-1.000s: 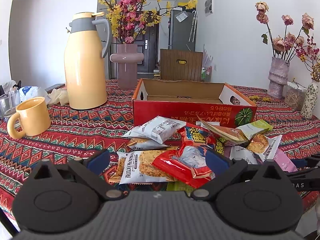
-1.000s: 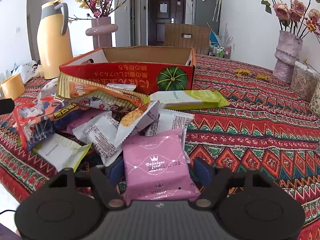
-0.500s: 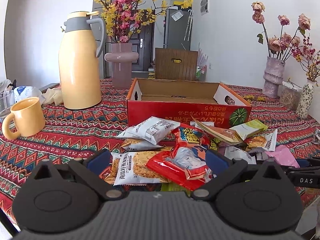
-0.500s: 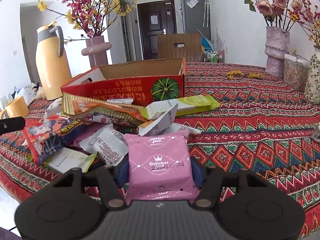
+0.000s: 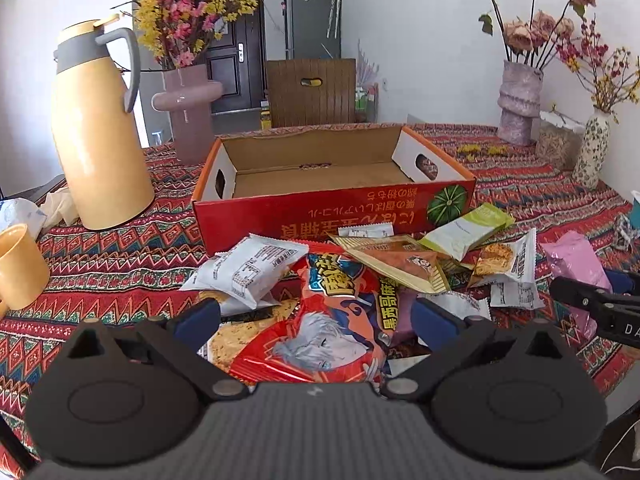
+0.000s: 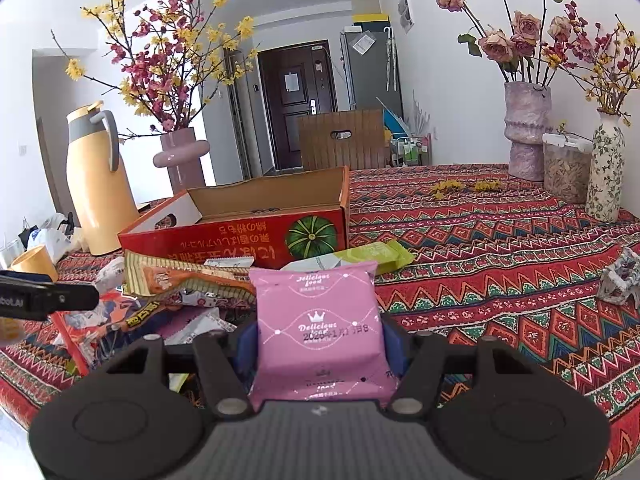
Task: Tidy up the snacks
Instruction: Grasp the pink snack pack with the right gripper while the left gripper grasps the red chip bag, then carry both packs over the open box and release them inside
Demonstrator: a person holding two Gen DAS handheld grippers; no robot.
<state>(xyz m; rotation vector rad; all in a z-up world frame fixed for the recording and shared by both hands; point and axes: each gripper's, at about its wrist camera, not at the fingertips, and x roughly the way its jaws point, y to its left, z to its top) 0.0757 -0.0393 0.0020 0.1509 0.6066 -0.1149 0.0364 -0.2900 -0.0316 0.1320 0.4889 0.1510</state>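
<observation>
A heap of snack packets lies on the patterned cloth in front of an open red cardboard box (image 5: 332,216) whose inside is bare. My left gripper (image 5: 316,320) is open, low over the heap. A red snack bag with a cartoon figure (image 5: 320,336) lies between its blue pads without either pad touching it. My right gripper (image 6: 320,344) is shut on a pink packet (image 6: 316,320) and holds it above the table, right of the heap. In the left wrist view the pink packet (image 5: 572,264) shows at the far right. The red box (image 6: 240,240) stands beyond it.
A tall yellow jug (image 5: 100,140) and a yellow mug (image 5: 20,268) stand at the left, with a pink vase (image 5: 188,112) behind the box. Vases (image 6: 524,132) and a lidded jar (image 6: 566,168) line the right wall. A crumpled wrapper (image 6: 618,280) lies on the cloth to the right.
The right gripper's pads closed onto the pink packet and raised it off the cloth. The left gripper slid nearer the heap, so the red bag now fills the space between its fingers.
</observation>
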